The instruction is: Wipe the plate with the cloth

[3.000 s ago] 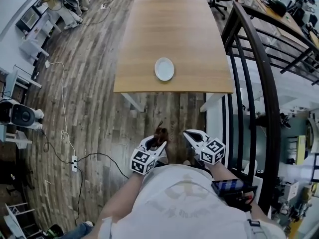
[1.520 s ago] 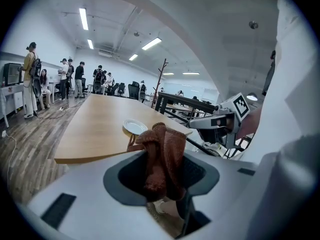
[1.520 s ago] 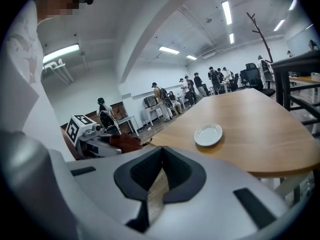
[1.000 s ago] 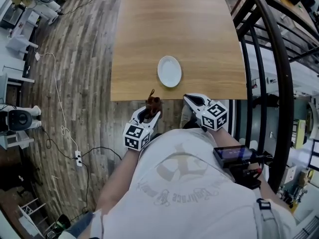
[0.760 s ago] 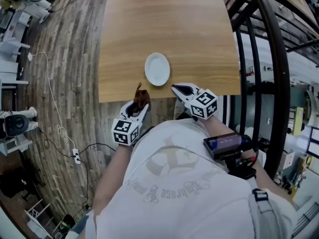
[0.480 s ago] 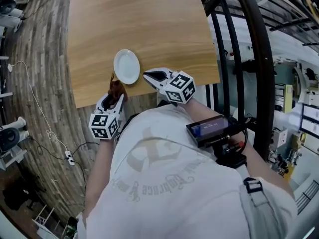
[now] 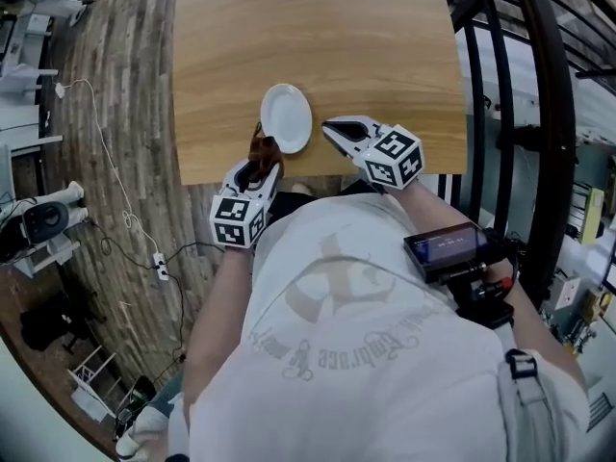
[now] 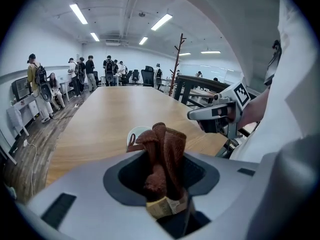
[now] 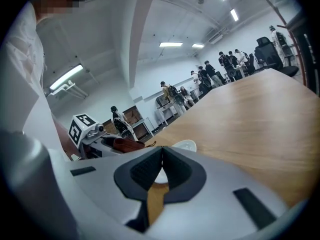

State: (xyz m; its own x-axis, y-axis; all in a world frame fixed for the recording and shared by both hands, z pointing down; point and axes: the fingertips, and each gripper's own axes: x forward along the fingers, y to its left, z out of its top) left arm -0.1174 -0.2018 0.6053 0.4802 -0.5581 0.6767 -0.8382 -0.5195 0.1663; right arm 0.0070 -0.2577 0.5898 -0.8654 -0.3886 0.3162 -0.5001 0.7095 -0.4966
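Observation:
A small white plate (image 7: 286, 117) lies near the front edge of the wooden table (image 7: 366, 46). My left gripper (image 7: 260, 164) is shut on a bunched brown cloth (image 7: 261, 146), whose top sits just left of the plate's near rim. In the left gripper view the cloth (image 8: 163, 151) stands up between the jaws and hides most of the plate (image 8: 135, 132). My right gripper (image 7: 330, 127) is shut and empty, its tips just right of the plate. The right gripper view shows the plate (image 9: 184, 145) just beyond the closed jaws, with the cloth (image 9: 126, 143) to the left.
A black metal railing (image 7: 539, 85) runs along the table's right side. Cables and a power strip (image 7: 160, 267) lie on the wood floor at left. Several people (image 8: 95, 66) stand at the table's far end. The person's torso (image 7: 356, 354) fills the lower head view.
The person has walked up to the table. Both grippers have moved from over the floor to the table's front edge, flanking the plate. The cloth stays in the left gripper.

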